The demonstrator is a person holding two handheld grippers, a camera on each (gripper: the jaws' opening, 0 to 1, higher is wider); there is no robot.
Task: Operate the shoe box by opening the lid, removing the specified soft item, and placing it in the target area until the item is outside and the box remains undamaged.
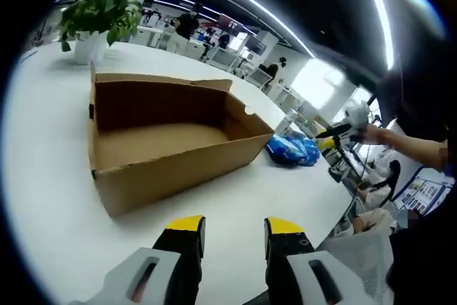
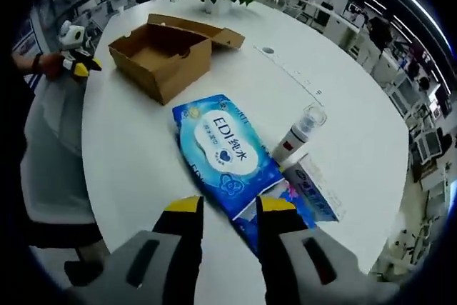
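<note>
White office table (image 2: pixel 143 155) holds open shoe box (image 1: pixel 164 141) (both tongs parted, empty).

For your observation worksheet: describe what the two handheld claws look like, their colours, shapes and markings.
In both views, the left claw and the right claw look alike: two black, blocky jaws with yellow tips, rising from light grey housings, each with a dark slot. In the right gripper view, the left claw appears white and black with yellow tips.
</note>
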